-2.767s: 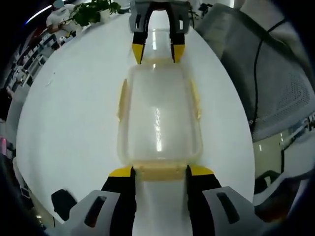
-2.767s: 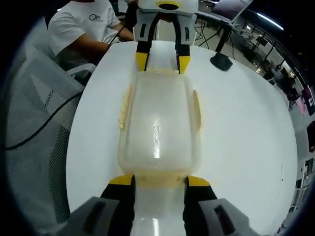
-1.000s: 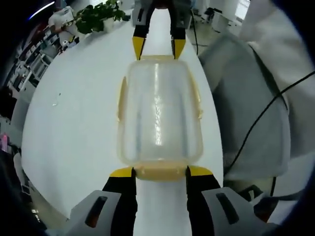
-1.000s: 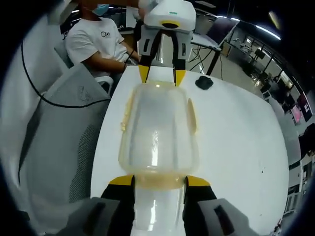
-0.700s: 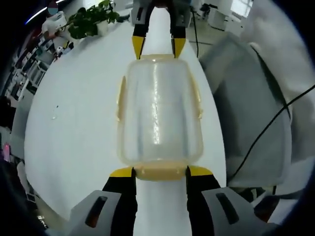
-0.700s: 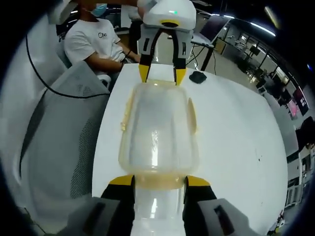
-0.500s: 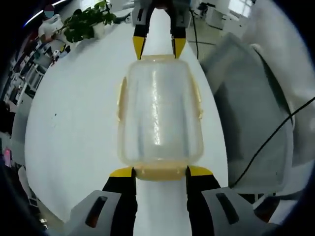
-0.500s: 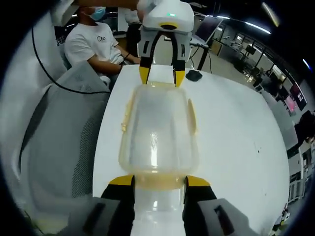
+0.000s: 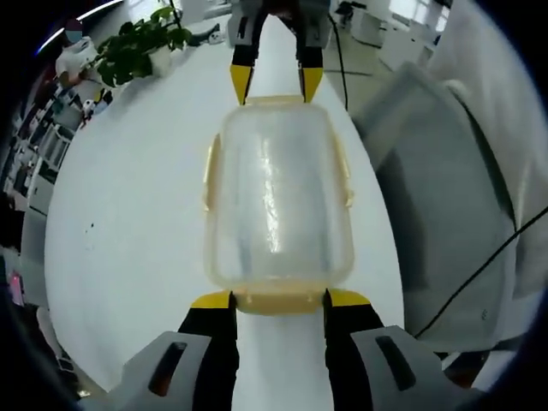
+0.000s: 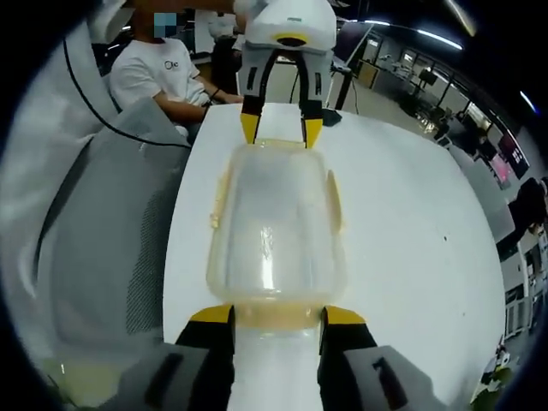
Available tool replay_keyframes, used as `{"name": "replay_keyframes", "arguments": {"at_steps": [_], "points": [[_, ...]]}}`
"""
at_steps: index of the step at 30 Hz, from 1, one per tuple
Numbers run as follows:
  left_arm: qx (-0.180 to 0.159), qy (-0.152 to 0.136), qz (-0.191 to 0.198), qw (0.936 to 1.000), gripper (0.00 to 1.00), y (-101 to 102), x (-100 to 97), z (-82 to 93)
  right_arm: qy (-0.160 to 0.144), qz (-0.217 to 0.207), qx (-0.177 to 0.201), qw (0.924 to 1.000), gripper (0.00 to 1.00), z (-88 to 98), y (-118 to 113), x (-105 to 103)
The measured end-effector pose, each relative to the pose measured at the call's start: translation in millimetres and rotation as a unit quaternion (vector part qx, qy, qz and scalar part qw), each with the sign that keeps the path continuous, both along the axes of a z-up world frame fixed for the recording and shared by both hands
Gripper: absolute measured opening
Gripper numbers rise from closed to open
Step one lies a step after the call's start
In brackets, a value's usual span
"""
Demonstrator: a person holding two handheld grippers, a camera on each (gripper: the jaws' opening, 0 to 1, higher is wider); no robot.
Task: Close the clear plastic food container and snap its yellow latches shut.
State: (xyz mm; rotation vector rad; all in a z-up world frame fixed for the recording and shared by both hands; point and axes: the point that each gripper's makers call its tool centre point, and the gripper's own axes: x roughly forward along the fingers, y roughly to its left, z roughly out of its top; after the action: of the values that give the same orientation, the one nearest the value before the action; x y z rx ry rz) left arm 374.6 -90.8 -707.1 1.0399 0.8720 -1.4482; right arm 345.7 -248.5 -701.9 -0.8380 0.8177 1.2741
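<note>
I held the clear container (image 9: 278,201) above the white bench (image 9: 128,223) between both grippers, left gripper (image 9: 278,299) and right gripper (image 10: 268,315) fingers each pinching an end latch.

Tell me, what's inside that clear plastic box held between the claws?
Through the cloudy lid of the clear plastic box, nothing shows inside, just glare and the white table beneath. The yellow latches hide its end edges.
</note>
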Motion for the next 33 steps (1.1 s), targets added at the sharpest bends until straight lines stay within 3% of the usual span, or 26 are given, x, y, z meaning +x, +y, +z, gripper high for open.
{"name": "replay_keyframes", "arguments": {"at_steps": [19,33], "points": [[0.006,-0.004,0.012,0.9999,0.36,-33.4,-2.8,-17.0,-0.002,0.017,-0.032,0.9993,0.36,-15.1,-34.5,4.8],[0.01,-0.001,0.01,0.9999,0.36,-44.2,0.1,-28.3,0.005,0.017,-0.042,0.999,0.36,-28.7,-45.9,6.0]]}}
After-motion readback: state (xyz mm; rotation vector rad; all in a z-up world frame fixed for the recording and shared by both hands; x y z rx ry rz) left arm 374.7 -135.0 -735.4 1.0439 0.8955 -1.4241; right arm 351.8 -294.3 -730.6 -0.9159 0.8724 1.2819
